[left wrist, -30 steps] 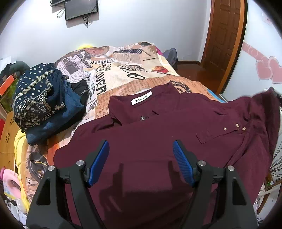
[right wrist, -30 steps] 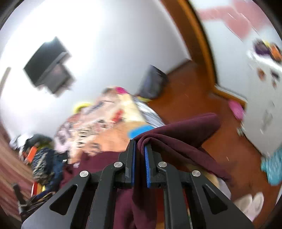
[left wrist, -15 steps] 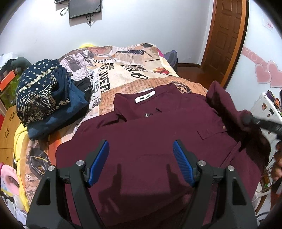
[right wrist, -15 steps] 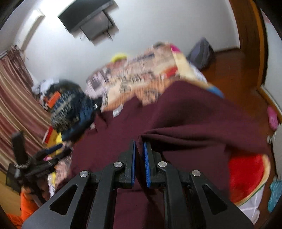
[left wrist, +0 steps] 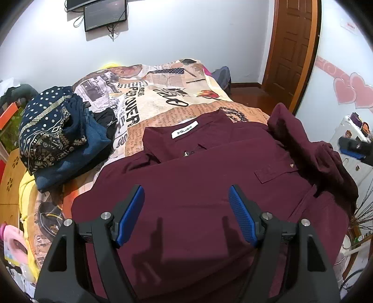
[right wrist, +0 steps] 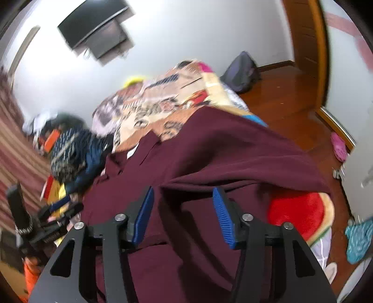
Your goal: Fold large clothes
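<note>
Maroon shirt (left wrist: 200, 186) lies spread front-up on the bed (left wrist: 163, 98), taking up the near half of the printed bedspread. Nearest in the left wrist view, the left gripper (left wrist: 186, 209) hovers over the lower body of the shirt with its blue-padded jaws spread wide and nothing between them; their shadows fall on the cloth below. In the right wrist view, the right gripper (right wrist: 183, 214) hangs above the same garment (right wrist: 209, 158), its jaws likewise parted and holding nothing. Just ahead of them a fold of the cloth runs across the shirt, where one sleeve (right wrist: 244, 153) lies laid over the body. In the left wrist view that sleeve (left wrist: 310, 149) sits bunched along the shirt's right side, beside a chest pocket flap (left wrist: 275, 172) with a small button.

Farther up, the collar with its white label (left wrist: 184, 132) points toward the far wall. To the left of the shirt, a pile of dark blue clothes (left wrist: 60, 139) with a dotted, gold-patterned piece on top rests on the bedspread, near the collar but apart from it. A red cushion (right wrist: 300, 214) shows at the bed's right edge, partly under the shirt. Beyond the bed, a dark bag (right wrist: 242, 72) sits on the wooden floor, a wooden door (left wrist: 293, 46) stands at the right, and a screen (left wrist: 105, 14) hangs on the white wall.
</note>
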Demonstrator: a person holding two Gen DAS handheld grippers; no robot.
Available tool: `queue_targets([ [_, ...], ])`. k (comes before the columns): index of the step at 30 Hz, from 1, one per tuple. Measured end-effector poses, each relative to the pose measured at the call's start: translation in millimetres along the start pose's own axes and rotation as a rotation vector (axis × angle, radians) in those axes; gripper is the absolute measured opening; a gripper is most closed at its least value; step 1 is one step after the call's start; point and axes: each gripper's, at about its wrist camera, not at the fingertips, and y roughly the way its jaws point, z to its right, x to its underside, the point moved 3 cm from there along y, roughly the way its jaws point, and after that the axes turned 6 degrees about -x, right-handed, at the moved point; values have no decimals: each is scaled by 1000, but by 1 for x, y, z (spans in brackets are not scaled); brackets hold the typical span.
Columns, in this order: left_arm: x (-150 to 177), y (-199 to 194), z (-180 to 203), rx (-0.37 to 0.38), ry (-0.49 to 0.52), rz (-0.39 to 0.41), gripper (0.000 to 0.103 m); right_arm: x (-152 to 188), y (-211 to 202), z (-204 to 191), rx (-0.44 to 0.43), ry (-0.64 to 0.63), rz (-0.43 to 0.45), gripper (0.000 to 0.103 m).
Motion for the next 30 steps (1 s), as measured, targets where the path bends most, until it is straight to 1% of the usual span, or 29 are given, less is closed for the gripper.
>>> queue_targets([
  [5, -1, 6, 2, -2, 1, -13, 74, -11, -22, 35, 52, 154, 105, 57],
  [8, -1, 9, 3, -6, -3, -23, 74, -17, -27, 63, 80, 264, 154, 57],
  [11, -2, 14, 4, -10, -6, -36, 74, -16, -24, 91, 111, 374, 179, 57],
  [13, -2, 16, 5, -14, -4, -41, 74, -13, -18, 108, 116, 442, 173, 57],
  [16, -3, 19, 6, -19, -3, -48, 74, -5, -5, 130, 98, 537, 142, 57],
  [21, -4, 26, 9, 1, -22, -72, 74, 14, 26, 152, 75, 648, 55, 57],
  [24, -5, 30, 11, 0, -29, -78, 74, 19, 37, 159, 43, 680, 31, 57],
  [27, -7, 31, 12, -7, -28, -79, 74, 11, 39, 164, 49, 659, 51, 58],
  [30, -8, 32, 10, -15, -29, -76, 74, 3, 45, 168, 40, 634, 29, 60],
])
